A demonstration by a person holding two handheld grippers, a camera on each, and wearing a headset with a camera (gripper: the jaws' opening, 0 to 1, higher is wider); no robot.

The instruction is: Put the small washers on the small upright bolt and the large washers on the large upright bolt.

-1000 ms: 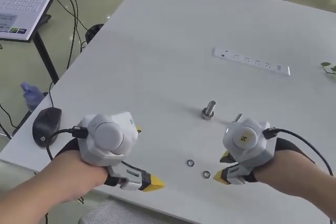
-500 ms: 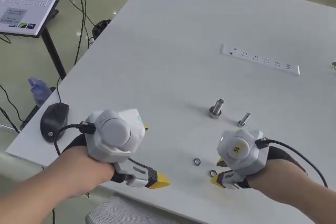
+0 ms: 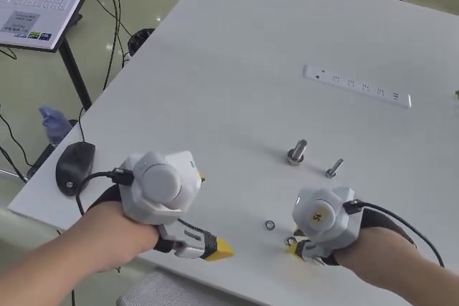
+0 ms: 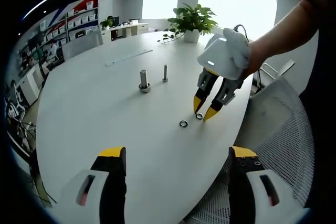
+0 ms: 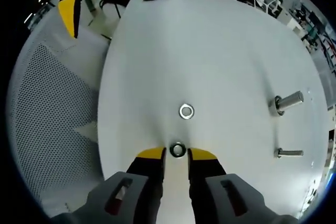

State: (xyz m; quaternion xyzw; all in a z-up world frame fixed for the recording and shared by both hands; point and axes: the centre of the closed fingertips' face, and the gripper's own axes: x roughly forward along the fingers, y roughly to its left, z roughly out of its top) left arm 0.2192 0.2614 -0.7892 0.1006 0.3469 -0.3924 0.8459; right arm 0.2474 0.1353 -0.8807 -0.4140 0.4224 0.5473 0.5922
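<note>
Your right gripper (image 5: pixel 177 153) is down at the white table (image 3: pixel 237 69), on your side of the large bolt (image 3: pixel 297 152). Its yellow tips are narrowly parted either side of one washer (image 5: pixel 177 149) lying flat there, and you cannot tell whether they pinch it. A second washer (image 5: pixel 186 111) lies flat too, a little closer to the large bolt yet apart from it. The small bolt (image 3: pixel 334 168) stands upright just to the right of the large bolt. Your left gripper (image 4: pixel 177 155) hovers well to the left of the large bolt, by the table's near edge, jaws spread wide.
</note>
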